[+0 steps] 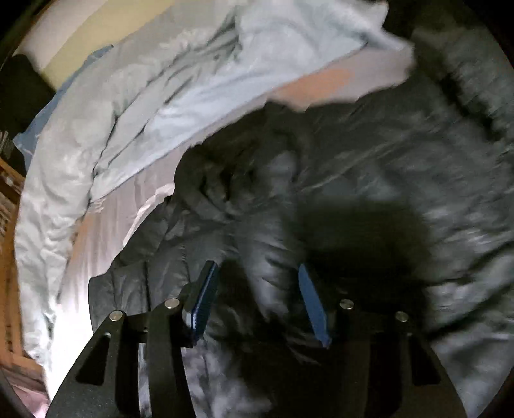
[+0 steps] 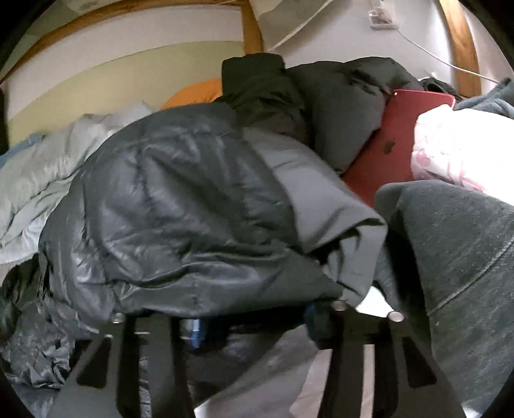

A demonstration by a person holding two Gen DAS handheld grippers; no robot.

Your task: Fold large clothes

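Note:
A dark grey puffy jacket (image 1: 321, 180) lies spread on the bed, seen blurred in the left wrist view. My left gripper (image 1: 257, 267) points down at it, its blue pads (image 1: 205, 299) well apart with nothing pressed between them; the jacket lies beneath. In the right wrist view the same shiny jacket (image 2: 180, 205) is bunched in a mound and drapes over my right gripper (image 2: 252, 321). Only a bit of one blue pad (image 2: 194, 331) shows under the fabric. The fingertips are hidden, so the right grip is unclear.
A light blue duvet (image 1: 135, 106) covers the bed's left side. A red laptop (image 2: 395, 144) leans by a black garment (image 2: 337, 96). A grey fleece garment (image 2: 465, 257), pink-white cloth (image 2: 465, 141), an orange cushion (image 2: 196, 93) and a wooden frame (image 2: 252, 29) are around.

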